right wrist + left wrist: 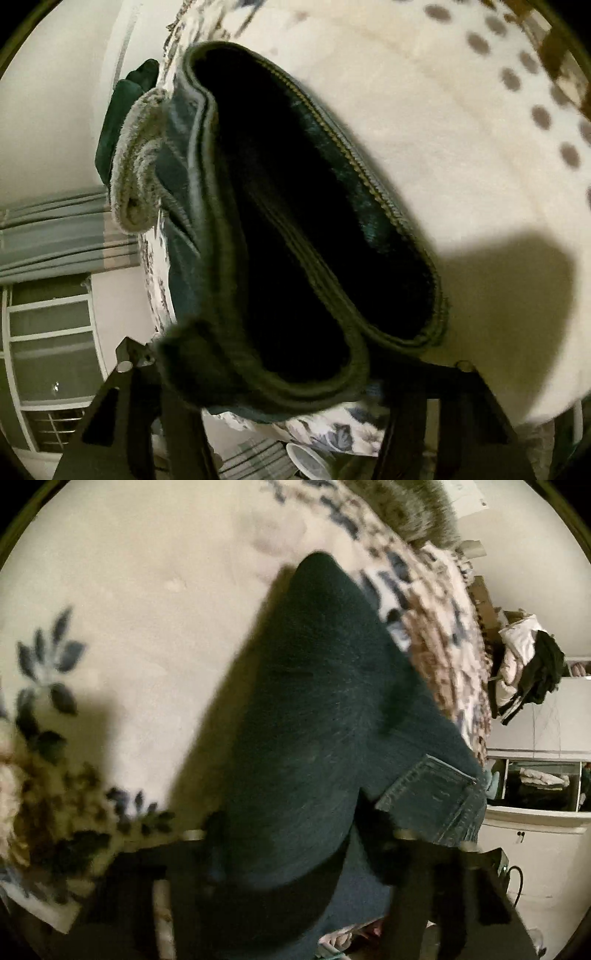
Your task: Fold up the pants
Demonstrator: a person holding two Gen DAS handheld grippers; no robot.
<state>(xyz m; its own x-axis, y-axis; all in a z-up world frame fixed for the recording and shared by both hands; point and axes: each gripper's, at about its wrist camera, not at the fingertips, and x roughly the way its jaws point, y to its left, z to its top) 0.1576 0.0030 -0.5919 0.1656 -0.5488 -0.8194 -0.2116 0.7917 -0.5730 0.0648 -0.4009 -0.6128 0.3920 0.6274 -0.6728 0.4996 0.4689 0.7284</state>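
Jeans (pixel 325 701) on floral blanket (pixel 129 590), no legible writing

Dark blue denim is shown on the pants (pixel 325 709), the stitching paler along a pocket. A cream blanket (pixel 147 572) is patterned with blue-grey leaves; grey dots are seen on it in the right view.

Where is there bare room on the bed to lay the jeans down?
Bare cream blanket lies left of the lifted jeans, above the blue leaf print. In the right wrist view, bare blanket lies between the waistband and the dots. The bed's edge by the frayed hem is crowded.
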